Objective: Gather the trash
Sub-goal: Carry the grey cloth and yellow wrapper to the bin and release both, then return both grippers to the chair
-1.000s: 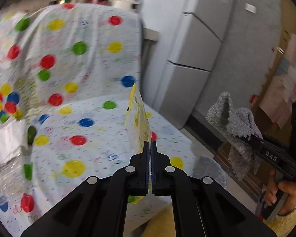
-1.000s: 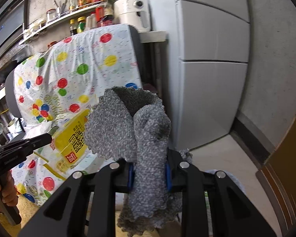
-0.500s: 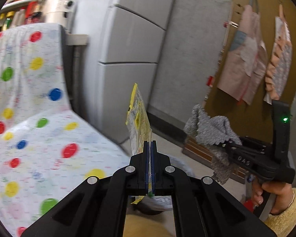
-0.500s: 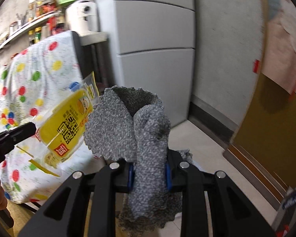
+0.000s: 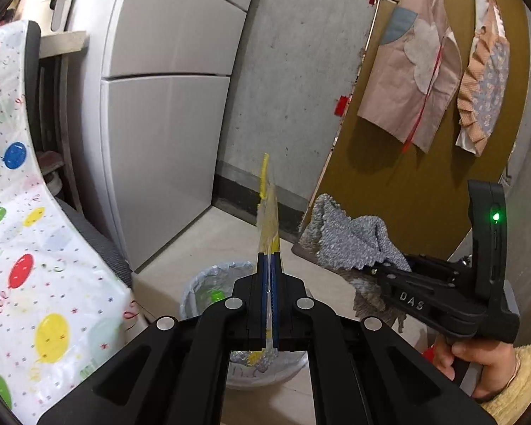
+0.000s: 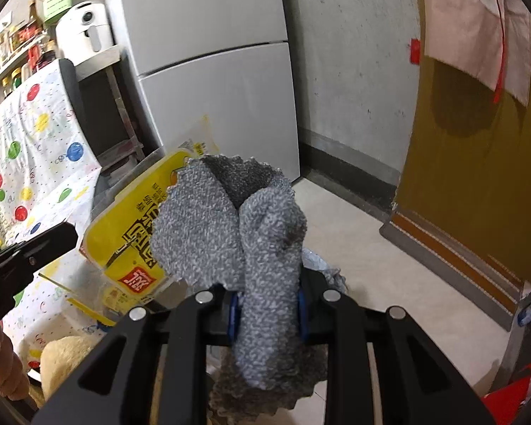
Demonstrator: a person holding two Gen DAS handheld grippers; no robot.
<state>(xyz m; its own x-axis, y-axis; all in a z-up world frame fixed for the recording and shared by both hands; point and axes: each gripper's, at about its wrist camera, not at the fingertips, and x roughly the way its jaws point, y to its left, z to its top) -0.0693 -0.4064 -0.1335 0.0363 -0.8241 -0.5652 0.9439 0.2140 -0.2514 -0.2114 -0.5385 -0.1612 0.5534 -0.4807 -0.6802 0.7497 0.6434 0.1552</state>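
Trash is in both tongs at once: the left gripper [image 5: 269,304] has its jaws pressed flat together on the lower edge of a thin yellow printed plastic food wrapper [image 5: 268,212], which stands edge-on straight up toward 12 o'clock in the left wrist view, and the right gripper [image 6: 265,310] is clamped on a bunched grey knitted rag [image 6: 251,233], its jaws part-way apart only because the thick cloth fills the gap between the blue pads. From the right wrist camera the wrapper's yellow face shows at 9 o'clock of the rag, just beside it. A small round waste bin lined with a clear plastic bag [image 5: 209,279] sits on the pale floor directly below the left gripper, with a green-capped bottle [image 5: 216,295] already inside; the grey refrigerator [image 5: 159,141] stands at 10 o'clock of it. The step in hand looks like the carry to the bin. Next, each gripper would need to be over the bin's mouth before its jaws part; the light wrapper may flutter aside if let go too high.
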